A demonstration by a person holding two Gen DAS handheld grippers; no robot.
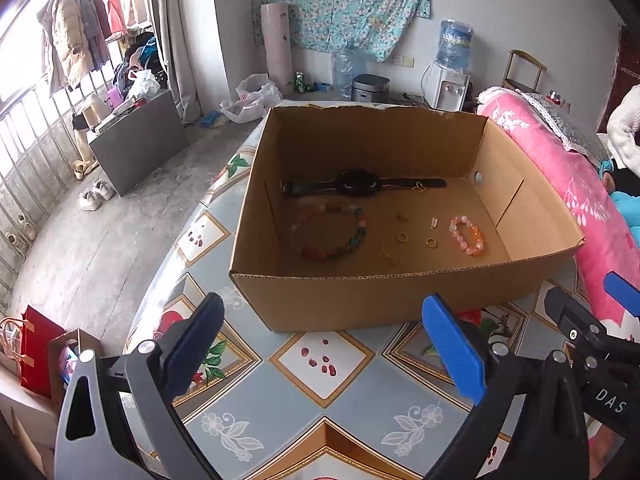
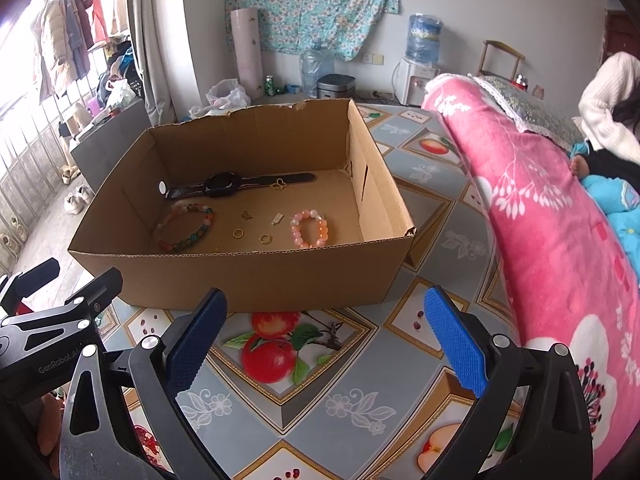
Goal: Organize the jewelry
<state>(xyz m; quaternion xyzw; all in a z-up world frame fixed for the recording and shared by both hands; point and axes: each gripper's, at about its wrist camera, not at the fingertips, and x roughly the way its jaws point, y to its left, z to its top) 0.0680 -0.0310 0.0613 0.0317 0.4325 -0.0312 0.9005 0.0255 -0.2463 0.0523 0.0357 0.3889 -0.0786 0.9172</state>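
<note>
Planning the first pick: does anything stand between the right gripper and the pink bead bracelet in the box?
Yes: the cardboard box's near wall rises between the open right gripper and the pink bead bracelet, which lies on the box floor just behind it. The box is open on top, so coming in from above looks clear.

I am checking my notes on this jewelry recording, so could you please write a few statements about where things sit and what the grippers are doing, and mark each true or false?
1. The black watch lies inside the cardboard box. True.
2. The pink bead bracelet rests on the table outside the box. False: it lies on the box floor.
3. Both the left gripper and the right gripper are open and hold nothing. True.
4. The multicoloured bead bracelet is clamped in the left gripper. False: it lies in the box, below the watch in the picture.
5. Two gold rings lie between the two bracelets. True.
</note>
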